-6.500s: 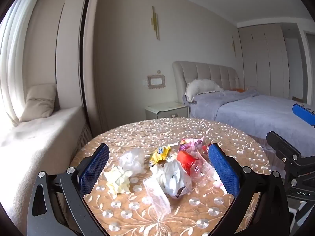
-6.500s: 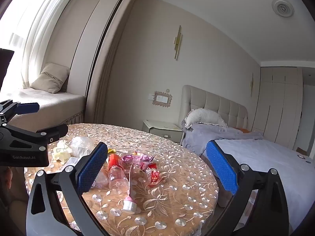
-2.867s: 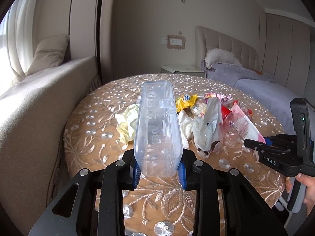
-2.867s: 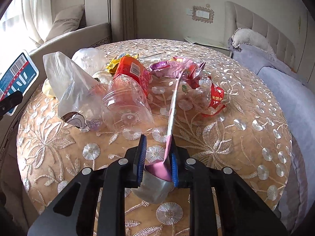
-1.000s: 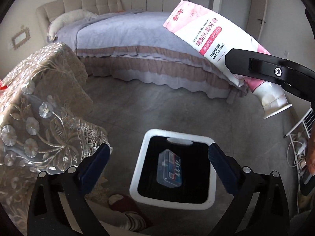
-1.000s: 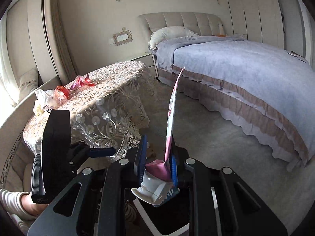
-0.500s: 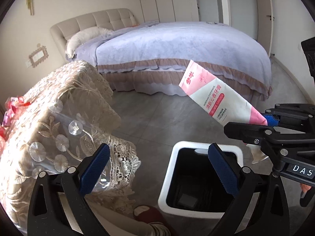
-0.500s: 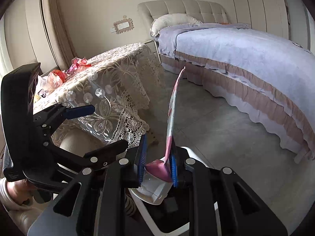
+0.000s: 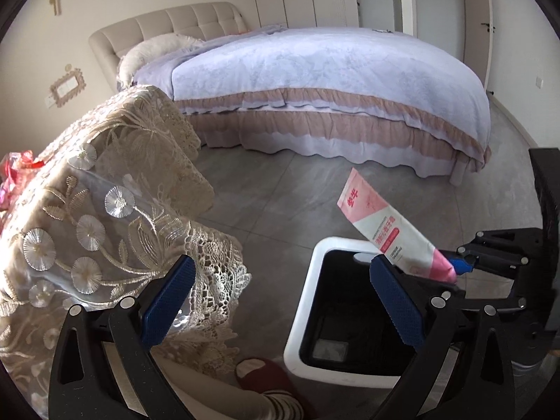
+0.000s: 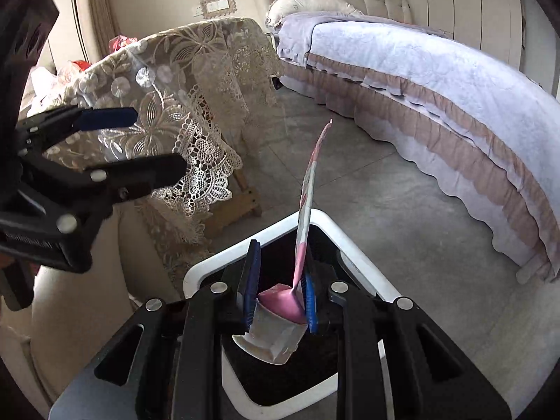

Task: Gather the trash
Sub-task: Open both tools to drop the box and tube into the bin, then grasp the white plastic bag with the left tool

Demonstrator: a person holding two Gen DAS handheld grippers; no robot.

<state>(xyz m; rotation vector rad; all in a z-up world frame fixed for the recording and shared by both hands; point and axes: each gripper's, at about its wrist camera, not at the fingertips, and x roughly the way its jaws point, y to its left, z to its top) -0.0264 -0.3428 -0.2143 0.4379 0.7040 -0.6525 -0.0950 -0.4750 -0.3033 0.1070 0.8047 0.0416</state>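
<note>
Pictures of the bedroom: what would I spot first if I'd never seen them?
Probably the pink and white tube, pinched at its cap end by the right gripper above the white bin with its black inside. Next, the big lilac bed behind, and the lacy tablecloth on the left.

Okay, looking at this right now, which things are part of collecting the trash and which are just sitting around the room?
Part of the job:
- toothpaste tube in the right gripper
- trash bin
- wrappers on the table
- left gripper, open

Just there:
- bed
- pillow
- slipper
</note>
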